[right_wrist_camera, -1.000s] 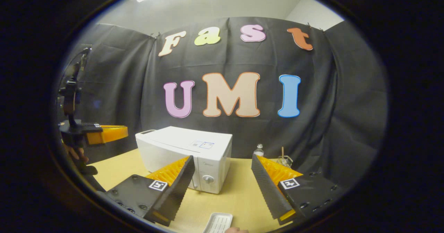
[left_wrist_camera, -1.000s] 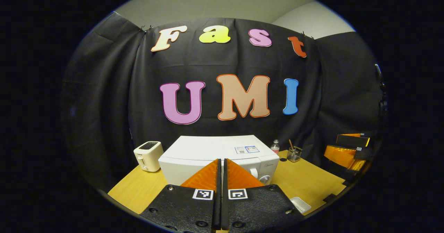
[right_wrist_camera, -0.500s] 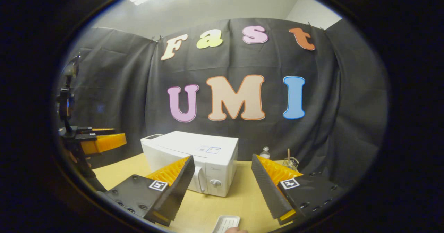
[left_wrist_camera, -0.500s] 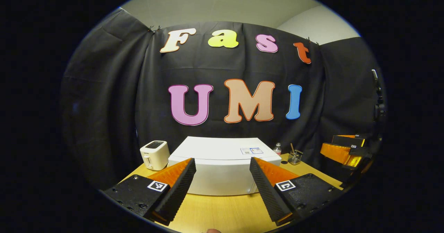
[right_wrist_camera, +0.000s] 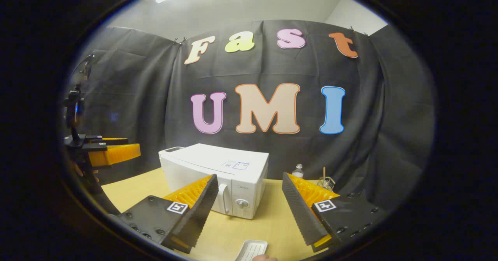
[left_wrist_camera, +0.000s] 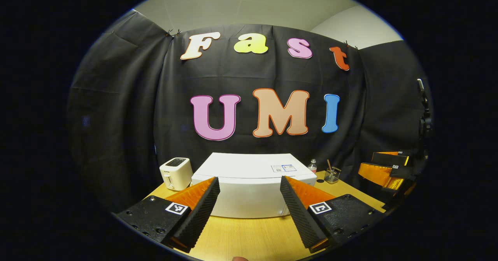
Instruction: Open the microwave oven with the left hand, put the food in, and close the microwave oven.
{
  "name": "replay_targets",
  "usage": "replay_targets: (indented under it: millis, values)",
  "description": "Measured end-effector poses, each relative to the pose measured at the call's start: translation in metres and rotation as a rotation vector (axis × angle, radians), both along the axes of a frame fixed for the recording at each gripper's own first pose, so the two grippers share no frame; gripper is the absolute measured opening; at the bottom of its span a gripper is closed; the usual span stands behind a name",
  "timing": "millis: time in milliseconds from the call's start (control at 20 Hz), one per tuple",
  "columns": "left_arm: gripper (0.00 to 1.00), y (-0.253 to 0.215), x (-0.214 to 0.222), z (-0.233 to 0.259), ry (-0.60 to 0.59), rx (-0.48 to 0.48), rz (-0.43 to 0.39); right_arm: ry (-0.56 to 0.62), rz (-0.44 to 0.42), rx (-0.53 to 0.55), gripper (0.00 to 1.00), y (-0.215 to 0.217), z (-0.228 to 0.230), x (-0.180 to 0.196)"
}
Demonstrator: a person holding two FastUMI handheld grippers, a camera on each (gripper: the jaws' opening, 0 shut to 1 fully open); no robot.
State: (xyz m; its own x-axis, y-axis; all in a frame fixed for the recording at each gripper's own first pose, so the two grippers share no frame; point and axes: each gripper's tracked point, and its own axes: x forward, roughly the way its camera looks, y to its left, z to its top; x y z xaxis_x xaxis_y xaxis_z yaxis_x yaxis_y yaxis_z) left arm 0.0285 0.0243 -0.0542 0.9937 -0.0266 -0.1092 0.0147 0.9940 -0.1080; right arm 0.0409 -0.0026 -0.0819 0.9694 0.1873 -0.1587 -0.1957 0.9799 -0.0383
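Microwave [left_wrist_camera: 249, 187] door closed, toaster [left_wrist_camera: 176, 172] beside it, white tray [right_wrist_camera: 251, 250] near right gripper [right_wrist_camera: 249, 210], both grippers' jaws spread

We see a microwave oven [left_wrist_camera: 249, 191] with a smooth white casing that looks like painted metal or plastic, faintly glossy; its door handle [right_wrist_camera: 223, 198] and dial [right_wrist_camera: 242, 204] look like plastic. The tabletop [left_wrist_camera: 249, 237] shows light wood grain with a satin sheen. The toaster [left_wrist_camera: 176, 172] has a smooth white plastic-looking shell. The left hand-held gripper [left_wrist_camera: 249, 210] carries ridged, matt fingers [left_wrist_camera: 202, 210]. The booth's wall [right_wrist_camera: 128, 97] is matt, creased black cloth. A small glass-looking cup [left_wrist_camera: 332, 174] is clear. A white ribbed tray [right_wrist_camera: 252, 250] looks like plastic.
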Motion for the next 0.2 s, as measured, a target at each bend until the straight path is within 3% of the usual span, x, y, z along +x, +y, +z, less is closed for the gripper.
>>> replay_targets:
  millis: [200]
  values:
    - [0.98, 0.0020, 0.0007, -0.0002, 0.000, -0.012, 0.011, -0.003, -0.004, 0.003, 1.00, -0.0030, 0.0013, -0.0009]
